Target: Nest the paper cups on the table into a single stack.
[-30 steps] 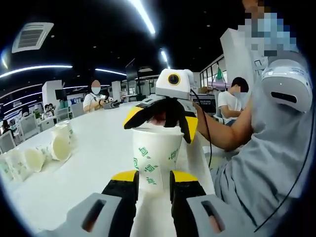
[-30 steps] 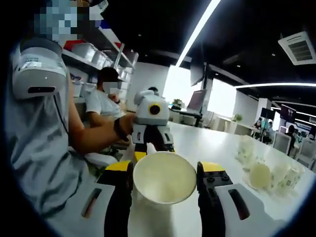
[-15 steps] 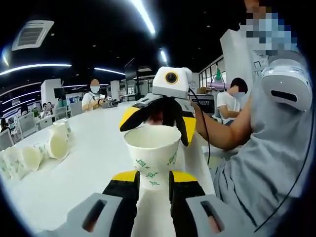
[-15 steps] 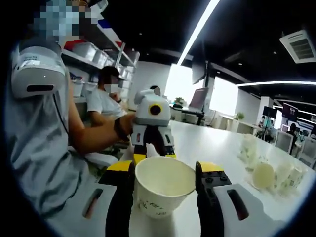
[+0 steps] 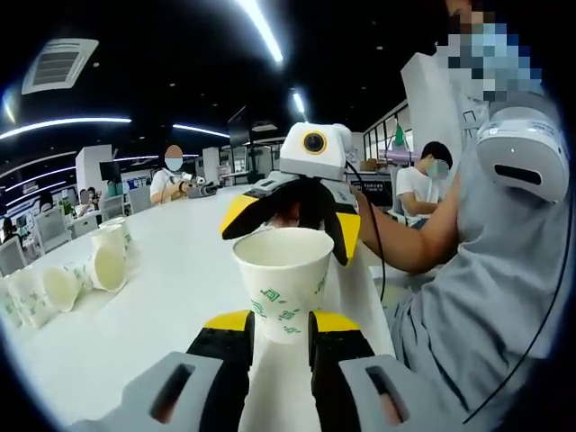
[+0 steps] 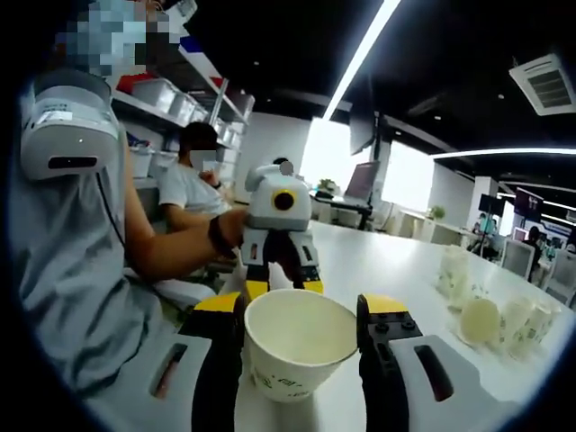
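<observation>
Here a white paper cup (image 5: 283, 281) with green marks is held upright above the white table (image 5: 153, 297), the left gripper (image 5: 281, 326) clenched on its lower wall and the right gripper (image 5: 290, 216) closed around its rim from the far side. Beyond the cup, loose cups (image 5: 67, 277) lie tipped on the table, and a seated person (image 5: 171, 180) is behind them.

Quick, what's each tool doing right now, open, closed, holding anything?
Left tool: closed on the base of a paper cup.
Right tool: closed on the sides of a paper cup near its rim.
</observation>
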`<state>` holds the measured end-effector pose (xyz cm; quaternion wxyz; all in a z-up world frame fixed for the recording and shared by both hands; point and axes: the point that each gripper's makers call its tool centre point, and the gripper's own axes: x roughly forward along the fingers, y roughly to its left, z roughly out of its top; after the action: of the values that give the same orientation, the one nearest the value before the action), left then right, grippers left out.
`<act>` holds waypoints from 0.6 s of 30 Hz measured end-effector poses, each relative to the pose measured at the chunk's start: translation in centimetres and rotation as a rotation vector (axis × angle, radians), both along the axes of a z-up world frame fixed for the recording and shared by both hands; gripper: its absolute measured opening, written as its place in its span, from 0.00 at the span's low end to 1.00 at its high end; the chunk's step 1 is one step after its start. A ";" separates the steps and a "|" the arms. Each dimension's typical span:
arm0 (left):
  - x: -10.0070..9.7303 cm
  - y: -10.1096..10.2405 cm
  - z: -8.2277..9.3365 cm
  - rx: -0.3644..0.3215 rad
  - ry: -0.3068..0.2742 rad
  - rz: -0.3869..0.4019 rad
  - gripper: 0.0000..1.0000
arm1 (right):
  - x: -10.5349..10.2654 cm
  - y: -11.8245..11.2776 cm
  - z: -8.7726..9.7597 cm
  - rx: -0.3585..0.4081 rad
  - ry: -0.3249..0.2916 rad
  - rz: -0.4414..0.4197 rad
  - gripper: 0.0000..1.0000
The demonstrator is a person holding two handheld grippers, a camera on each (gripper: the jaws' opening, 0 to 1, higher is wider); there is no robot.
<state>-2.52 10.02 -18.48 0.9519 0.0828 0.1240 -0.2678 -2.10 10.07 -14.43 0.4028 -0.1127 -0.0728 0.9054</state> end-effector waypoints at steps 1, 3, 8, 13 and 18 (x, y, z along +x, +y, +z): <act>0.0 0.0 0.0 0.002 -0.001 0.000 0.25 | 0.0 0.0 0.0 0.001 0.001 0.000 0.53; -0.1 0.0 0.0 0.004 -0.002 0.000 0.25 | 0.0 -0.1 0.0 0.003 0.002 -0.001 0.53; -0.2 0.3 0.2 0.011 -0.010 0.010 0.27 | 0.1 -0.4 0.5 0.019 0.012 -0.007 0.55; -0.6 0.7 0.7 0.008 -0.020 0.021 0.28 | 0.4 -0.7 1.1 0.034 0.037 -0.010 0.56; -1.4 1.7 1.8 -0.017 -0.055 0.043 0.31 | 0.8 -1.3 2.0 0.065 0.113 -0.013 0.56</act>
<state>-3.89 11.71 -16.71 0.9611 0.0792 0.0972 -0.2460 -1.31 8.74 -12.39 0.4156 -0.0487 -0.0783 0.9049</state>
